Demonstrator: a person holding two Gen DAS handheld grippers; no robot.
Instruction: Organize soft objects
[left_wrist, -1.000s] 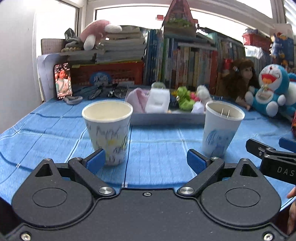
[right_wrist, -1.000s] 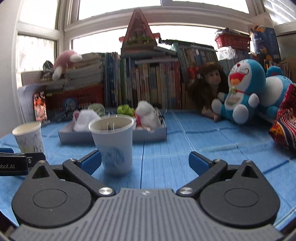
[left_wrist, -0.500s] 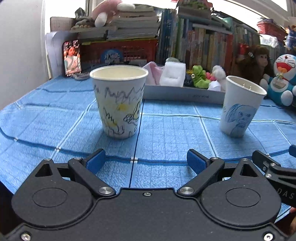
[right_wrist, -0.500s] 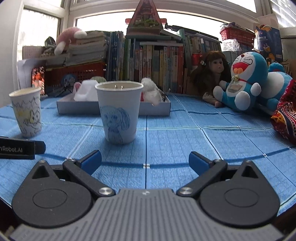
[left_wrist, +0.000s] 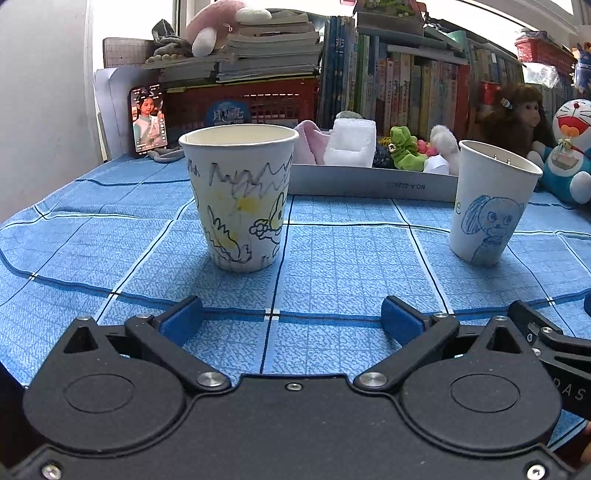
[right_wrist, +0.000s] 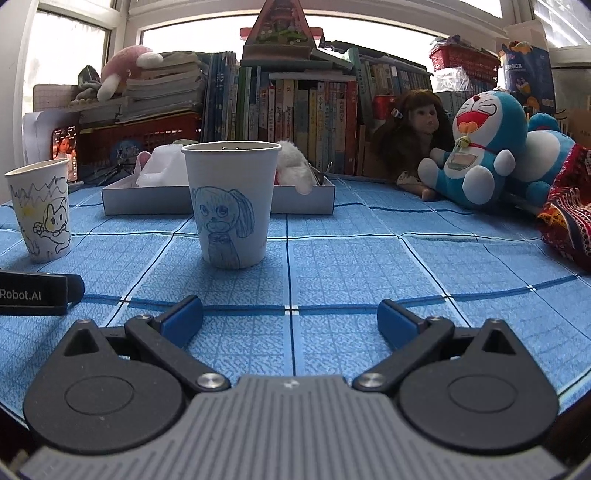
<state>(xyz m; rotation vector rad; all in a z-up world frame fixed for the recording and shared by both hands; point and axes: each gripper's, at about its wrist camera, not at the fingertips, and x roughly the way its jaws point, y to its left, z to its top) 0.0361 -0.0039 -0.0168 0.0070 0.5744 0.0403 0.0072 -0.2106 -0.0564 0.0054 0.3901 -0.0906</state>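
A paper cup with a yellow drawing (left_wrist: 240, 199) (right_wrist: 38, 210) stands on the blue cloth, just ahead of my left gripper (left_wrist: 291, 317). Its jaws are opening, with nothing between them. A second cup with a blue drawing (left_wrist: 491, 206) (right_wrist: 231, 203) stands ahead and left of my right gripper (right_wrist: 290, 315), which is open and empty. Behind the cups a grey tray (left_wrist: 369, 182) (right_wrist: 147, 199) holds a pink cloth (left_wrist: 308, 147), a white foam block (left_wrist: 351, 144), a green scrunchie (left_wrist: 404, 147) and a white plush (right_wrist: 293, 164).
A Doraemon plush (right_wrist: 476, 147), a doll (right_wrist: 413, 136) and a red knitted cloth (right_wrist: 569, 221) lie at the right. Books (right_wrist: 295, 110) and a red crate (left_wrist: 240, 99) line the back. A phone (left_wrist: 149, 118) leans at the back left.
Both grippers have sunk toward the table and the cups now loom larger and closer. The left pads stand slightly wider apart than before.
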